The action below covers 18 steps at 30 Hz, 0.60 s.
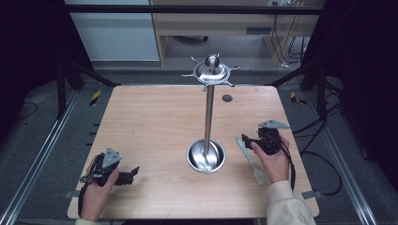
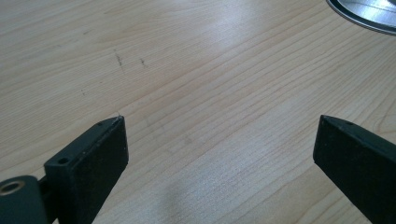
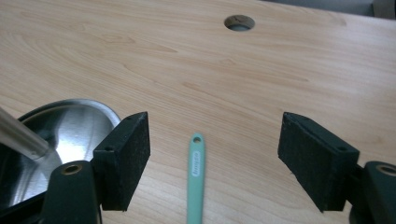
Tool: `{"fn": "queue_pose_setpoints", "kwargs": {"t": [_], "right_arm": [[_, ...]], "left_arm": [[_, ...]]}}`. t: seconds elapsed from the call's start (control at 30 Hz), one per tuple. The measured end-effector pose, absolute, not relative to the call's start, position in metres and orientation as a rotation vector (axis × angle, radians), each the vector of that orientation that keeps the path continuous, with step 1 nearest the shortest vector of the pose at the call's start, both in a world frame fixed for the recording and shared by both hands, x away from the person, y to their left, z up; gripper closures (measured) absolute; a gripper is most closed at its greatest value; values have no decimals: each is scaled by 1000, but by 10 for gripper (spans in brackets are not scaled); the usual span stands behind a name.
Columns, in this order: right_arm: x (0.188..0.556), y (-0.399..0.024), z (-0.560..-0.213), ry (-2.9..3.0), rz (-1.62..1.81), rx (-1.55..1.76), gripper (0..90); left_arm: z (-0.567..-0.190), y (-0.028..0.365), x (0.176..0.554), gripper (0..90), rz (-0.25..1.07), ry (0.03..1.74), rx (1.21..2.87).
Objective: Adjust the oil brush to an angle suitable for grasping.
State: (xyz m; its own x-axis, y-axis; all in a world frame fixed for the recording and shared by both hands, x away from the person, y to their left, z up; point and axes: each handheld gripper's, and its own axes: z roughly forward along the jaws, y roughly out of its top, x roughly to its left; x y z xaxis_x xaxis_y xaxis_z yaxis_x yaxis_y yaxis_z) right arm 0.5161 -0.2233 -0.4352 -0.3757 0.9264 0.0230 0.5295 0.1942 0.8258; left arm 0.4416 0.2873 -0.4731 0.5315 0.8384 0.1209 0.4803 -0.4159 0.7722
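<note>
Two black jaws of right gripper point(image 3: 215, 158) apart, straddling slim mint-green plastic spatula handle point(image 3: 194, 179) flat on table right of steel stand's bowl point(image 1: 205, 157); next: lower, pinch.

- My wooden table point(image 1: 150, 122) is pale, with a round cable hole point(image 1: 227, 98) near its far edge.
- A steel stand point(image 1: 207, 140) rises from a round dish base, topped by a hooked disc.
- Beyond the table stands light wooden furniture point(image 1: 206, 23), with cables point(image 1: 286, 47) hanging beside it.
</note>
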Motion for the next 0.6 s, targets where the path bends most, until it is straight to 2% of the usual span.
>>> {"fn": "queue_pose_setpoints", "kwargs": {"t": [0.2,0.23,0.27,0.37,0.4,0.47,0.6], "right_arm": [[514,-209,-436,2051,1025,1286,302],[513,-203,-437,2090,991,1248,364],[513,-203,-437,2090,991,1248,364],[512,-197,-441,2138,955,1213,455],[512,-193,-444,2165,922,1202,545],[512,-192,-445,2176,914,1191,577],[513,-188,-451,2218,852,1170,752]], "left_arm": [[-473,288,441,29,665,1065,2071],[-473,288,441,29,667,1065,2072],[-473,287,441,29,667,1065,2074],[-473,287,441,29,667,1066,2069],[-473,287,441,29,668,1065,2071],[-473,287,441,29,668,1063,2075],[-473,287,441,29,667,1065,2067]]}}
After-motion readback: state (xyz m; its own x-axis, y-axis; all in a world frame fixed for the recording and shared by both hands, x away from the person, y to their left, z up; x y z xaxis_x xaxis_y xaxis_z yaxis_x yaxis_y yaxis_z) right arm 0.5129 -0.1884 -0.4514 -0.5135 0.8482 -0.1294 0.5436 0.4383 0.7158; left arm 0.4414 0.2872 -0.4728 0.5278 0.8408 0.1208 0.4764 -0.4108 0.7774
